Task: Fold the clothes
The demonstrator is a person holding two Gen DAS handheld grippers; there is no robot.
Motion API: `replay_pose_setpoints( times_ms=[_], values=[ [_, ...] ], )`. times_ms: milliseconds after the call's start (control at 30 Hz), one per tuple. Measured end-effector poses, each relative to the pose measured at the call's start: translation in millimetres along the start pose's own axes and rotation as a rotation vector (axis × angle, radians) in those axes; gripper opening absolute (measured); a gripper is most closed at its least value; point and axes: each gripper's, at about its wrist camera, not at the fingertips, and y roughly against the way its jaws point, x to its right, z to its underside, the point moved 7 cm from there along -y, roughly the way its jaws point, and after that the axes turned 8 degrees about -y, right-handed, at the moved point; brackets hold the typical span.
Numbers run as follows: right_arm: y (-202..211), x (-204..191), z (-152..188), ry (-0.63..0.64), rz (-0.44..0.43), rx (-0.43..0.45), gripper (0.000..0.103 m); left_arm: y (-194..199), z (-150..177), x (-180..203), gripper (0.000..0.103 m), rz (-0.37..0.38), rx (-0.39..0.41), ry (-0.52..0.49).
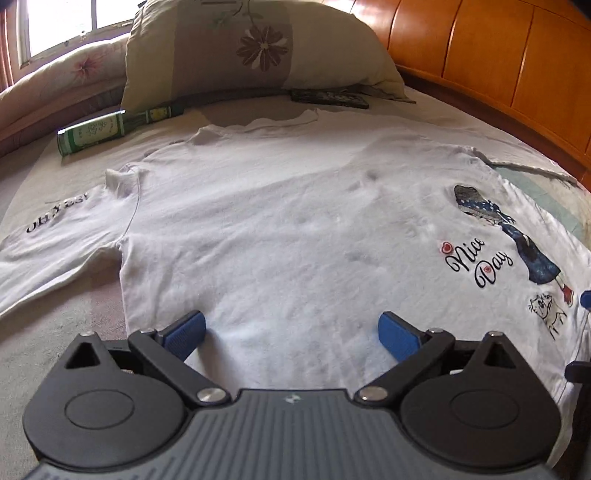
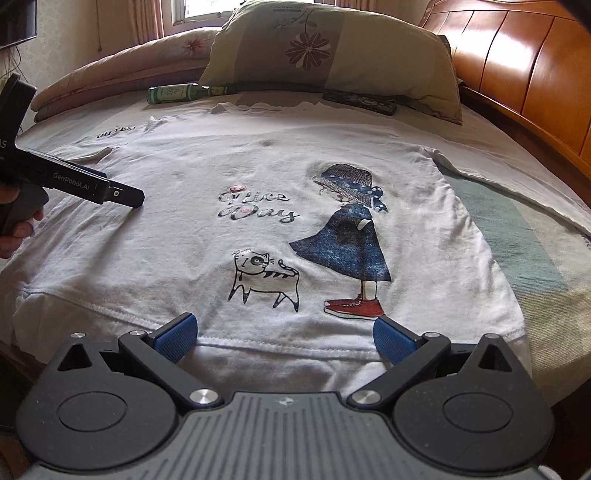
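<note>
A white T-shirt (image 2: pixel 229 155) lies spread flat, print side up, across the bed (image 2: pixel 535 258), its hem nearest the cameras and its neckline toward the pillow (image 2: pixel 332 55). The print shows a girl in a blue dress and red shoes, a cat, and the words "Nice Day"; one sleeve, lettered "OH YES!", stretches out to the left, while the other sleeve reaches right over a pale green stripe of bedding. The fabric is lightly wrinkled and bears a few faint grey marks.

The left claw (image 1: pixel 291 334) hovers low over the shirt's left half, its blue-padded jaws spread wide and holding nothing. In the right wrist view a hand (image 2: pixel 14 221) grips its handle at the left edge. The right claw (image 2: pixel 284 334) hangs just above the hem below the cat, jaws likewise released and empty.

Beyond the neckline, a green glass bottle (image 2: pixel 177 94) lies on its side near the pillow, and a dark remote control (image 2: pixel 360 101) rests just beside the pillow's lower edge. A rolled quilt (image 2: pixel 122 70) sits behind, under a window (image 2: pixel 207 7); a wooden headboard (image 2: pixel 517 66) runs along the right.
</note>
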Motion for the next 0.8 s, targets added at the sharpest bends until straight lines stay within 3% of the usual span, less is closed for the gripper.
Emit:
replay_pose_setpoints(
  times_ms=[100, 233, 333, 400, 567, 667, 800],
  values=[
    [14, -24, -7, 0.092, -0.024, 0.042, 0.103, 7, 9, -2, 0.102, 0.034, 0.093, 0.02],
    [6, -83, -21, 0.189, -0.122, 0.081, 0.103, 12, -2, -10, 0.102, 0.036, 0.06, 0.05],
    [-19, -119, -22, 0.213, -0.172, 0.043, 0.103, 12, 0, -19, 0.102, 0.011, 0.054, 0.094],
    [-31, -128, -16, 0.214, -0.154, 0.015, 0.103, 14, 0, -22, 0.102, -0.024, 0.057, 0.094],
    [-21, -113, 7, 0.132, -0.155, 0.05, 0.103, 31, -7, -14, 0.102, -0.029, 0.108, 0.048],
    [-6, -107, 21, 0.144, -0.145, 0.061, 0.103, 38, -13, -6, 0.102, -0.027, 0.133, 0.017],
    [9, -99, 10, 0.144, -0.137, 0.087, 0.103, 32, -14, -1, 0.102, -0.022, 0.12, 0.009]
  ],
)
